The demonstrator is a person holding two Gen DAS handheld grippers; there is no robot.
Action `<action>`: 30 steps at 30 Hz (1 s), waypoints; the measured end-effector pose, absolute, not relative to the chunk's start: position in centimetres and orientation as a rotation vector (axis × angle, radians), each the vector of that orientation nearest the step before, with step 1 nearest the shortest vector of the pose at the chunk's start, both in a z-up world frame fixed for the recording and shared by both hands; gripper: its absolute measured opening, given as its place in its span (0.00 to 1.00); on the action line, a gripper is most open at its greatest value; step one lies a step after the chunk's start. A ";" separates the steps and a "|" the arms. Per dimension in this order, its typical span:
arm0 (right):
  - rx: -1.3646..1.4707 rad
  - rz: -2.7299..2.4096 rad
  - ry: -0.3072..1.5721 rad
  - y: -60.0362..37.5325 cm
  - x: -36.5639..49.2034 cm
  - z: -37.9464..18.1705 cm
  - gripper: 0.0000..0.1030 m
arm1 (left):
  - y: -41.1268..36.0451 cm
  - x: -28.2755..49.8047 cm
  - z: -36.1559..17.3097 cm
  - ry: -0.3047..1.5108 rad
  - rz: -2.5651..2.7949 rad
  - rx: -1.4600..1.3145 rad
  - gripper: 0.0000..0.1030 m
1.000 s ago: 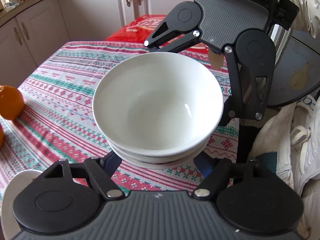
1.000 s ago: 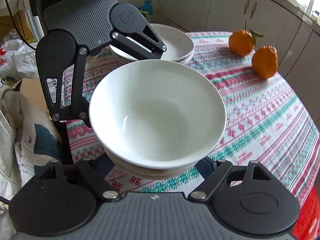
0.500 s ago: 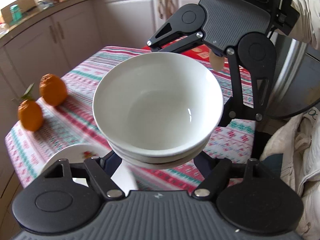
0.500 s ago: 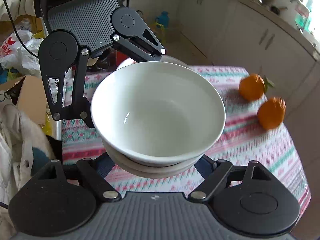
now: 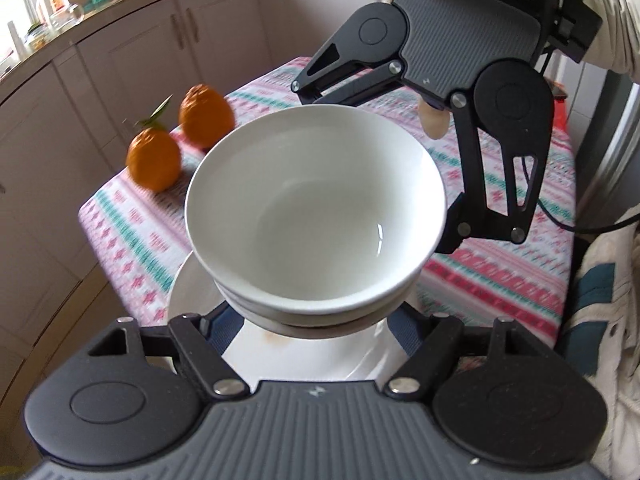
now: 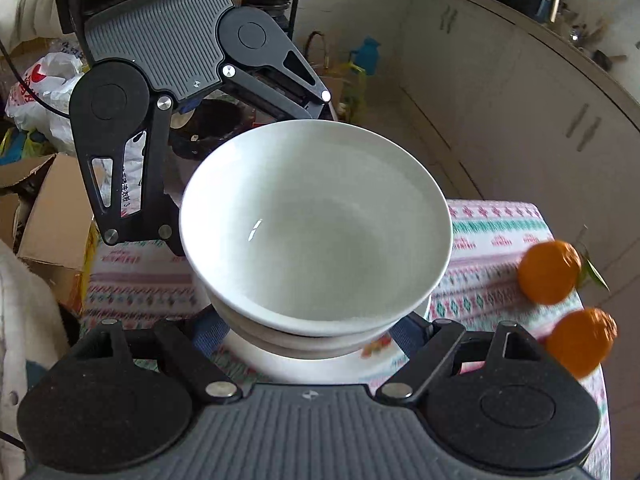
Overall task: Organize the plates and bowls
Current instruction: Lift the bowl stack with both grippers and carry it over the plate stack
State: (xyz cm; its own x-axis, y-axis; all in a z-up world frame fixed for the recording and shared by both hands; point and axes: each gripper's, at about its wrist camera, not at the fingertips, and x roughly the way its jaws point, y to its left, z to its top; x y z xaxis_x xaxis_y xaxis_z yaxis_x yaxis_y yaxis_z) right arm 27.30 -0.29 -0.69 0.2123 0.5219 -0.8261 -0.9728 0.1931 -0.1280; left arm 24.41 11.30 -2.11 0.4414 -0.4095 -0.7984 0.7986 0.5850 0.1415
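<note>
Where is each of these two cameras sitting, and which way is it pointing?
Left wrist view: on the left gripper, looking down along it at the stacked white ceramic bowls; a pale sleeve shows.
Right wrist view: on the right gripper, facing the opposite way; no body part is clear.
Shared: the bowls, the other gripper, two oranges, the patterned tablecloth.

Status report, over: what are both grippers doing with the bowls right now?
Left gripper and right gripper both clamped on the stack of white bowls. Stack airborne above the white plate. Two oranges off to the side, path clear.
</note>
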 end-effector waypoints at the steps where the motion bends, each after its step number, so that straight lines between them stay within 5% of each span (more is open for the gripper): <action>1: -0.764 1.195 0.734 0.2 27.6 -0.9 0.86 | 11.6 24.5 -2.3 0.802 -0.792 0.556 0.75; 30: -0.694 1.200 0.820 1.9 30.1 -2.7 0.86 | 14.2 26.4 -4.1 0.834 -0.775 0.497 0.78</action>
